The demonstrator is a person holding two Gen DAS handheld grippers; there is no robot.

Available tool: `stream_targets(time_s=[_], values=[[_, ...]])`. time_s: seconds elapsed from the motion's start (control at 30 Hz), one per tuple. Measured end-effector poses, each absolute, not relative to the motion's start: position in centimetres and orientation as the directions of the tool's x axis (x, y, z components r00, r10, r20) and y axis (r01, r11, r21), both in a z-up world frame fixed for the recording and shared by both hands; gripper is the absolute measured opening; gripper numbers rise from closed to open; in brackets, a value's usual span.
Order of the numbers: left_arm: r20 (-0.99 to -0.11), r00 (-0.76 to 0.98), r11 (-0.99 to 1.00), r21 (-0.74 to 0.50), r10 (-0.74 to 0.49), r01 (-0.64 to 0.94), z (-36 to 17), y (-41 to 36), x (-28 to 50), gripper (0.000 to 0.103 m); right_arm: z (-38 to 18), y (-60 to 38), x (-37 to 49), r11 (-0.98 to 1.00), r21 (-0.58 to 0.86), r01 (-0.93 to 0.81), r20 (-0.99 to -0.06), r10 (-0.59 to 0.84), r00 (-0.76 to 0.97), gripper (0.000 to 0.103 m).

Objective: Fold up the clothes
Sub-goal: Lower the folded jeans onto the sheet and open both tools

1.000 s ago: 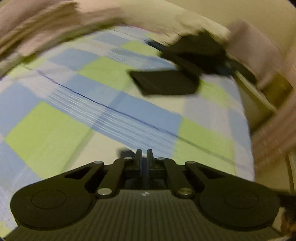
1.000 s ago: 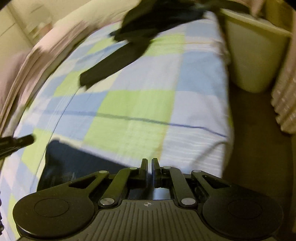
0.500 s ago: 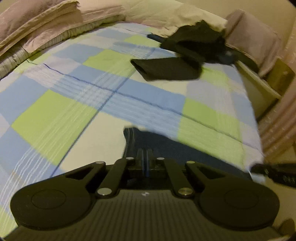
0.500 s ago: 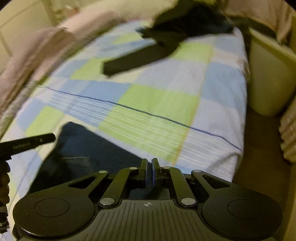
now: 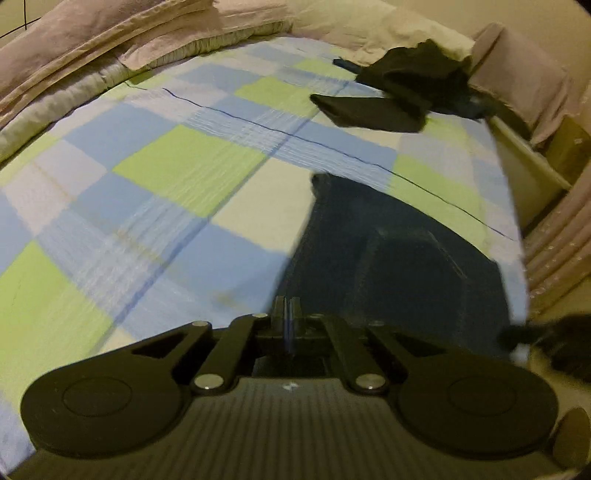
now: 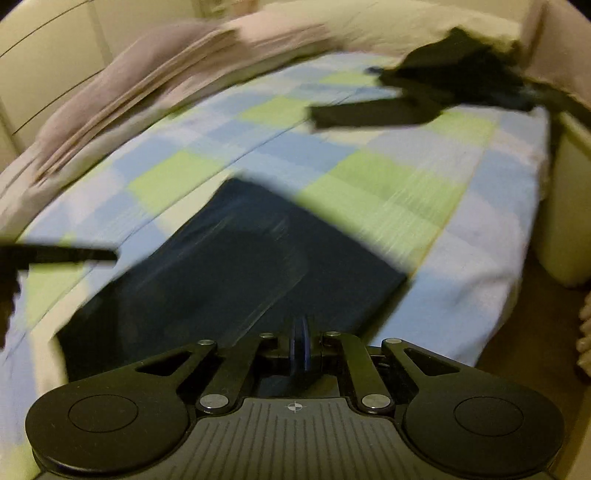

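A dark navy garment point(image 5: 399, 266) lies spread flat on the checked bedsheet point(image 5: 177, 173), just ahead of both grippers. My left gripper point(image 5: 285, 319) is shut, with a thin blue strip of the garment's near edge between its fingers. My right gripper point(image 6: 301, 341) is shut on a fold of the same navy garment point(image 6: 229, 266). In the right wrist view the left gripper point(image 6: 59, 254) shows as a dark bar at the left edge. A folded black piece point(image 5: 369, 110) lies at the far end, beside a loose pile of black clothes point(image 5: 421, 74).
Pinkish folded bedding point(image 5: 92, 44) runs along the far left of the bed, with a cream pillow point(image 5: 369, 26) at its head. A cream cabinet point(image 6: 569, 206) stands right of the bed, with bare floor point(image 6: 524, 339) beside it. A pleated curtain point(image 5: 554, 251) hangs at right.
Both grippers have drawn back along the bed with the navy garment. More of it now lies spread on the sheet. Both have stayed shut.
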State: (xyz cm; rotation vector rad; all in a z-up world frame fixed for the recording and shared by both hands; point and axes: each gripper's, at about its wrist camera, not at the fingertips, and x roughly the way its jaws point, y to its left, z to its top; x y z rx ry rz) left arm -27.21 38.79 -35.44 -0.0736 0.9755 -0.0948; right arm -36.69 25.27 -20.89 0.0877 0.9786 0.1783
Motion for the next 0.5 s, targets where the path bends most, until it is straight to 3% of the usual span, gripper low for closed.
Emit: stream_targets(time_s=[0.17,0.3,0.37,0.5], values=[[-0.812,0.575,0.991,-0.131,-0.099,-0.014,-34.2,38.5,-29.5,0.001,-23.0,27.6,-37.0,0.980,0.073,-0.185,-0.872,0.153,0.464,0.007],[-0.791,0.607,0.986,-0.153,-0.079,-0.072,-32.7,38.2,-30.3,0.000,-20.3,27.1,-37.4,0.975,0.153,-0.161,-0.841,0.214,0.497,0.007],[-0.839,0.539,0.985,-0.145,-0.070,-0.098,-34.1,37.9,-30.4,0.000,-19.8,27.7,-38.2,0.962,0.195,-0.193,-0.825,0.267,0.499,0.007],[-0.870,0.492,0.972,-0.142,-0.033,-0.186,-33.3,37.3,-30.4,0.000,-23.0,29.1,-37.1,0.950,0.207,-0.234,-0.901,0.278,0.333,0.007]])
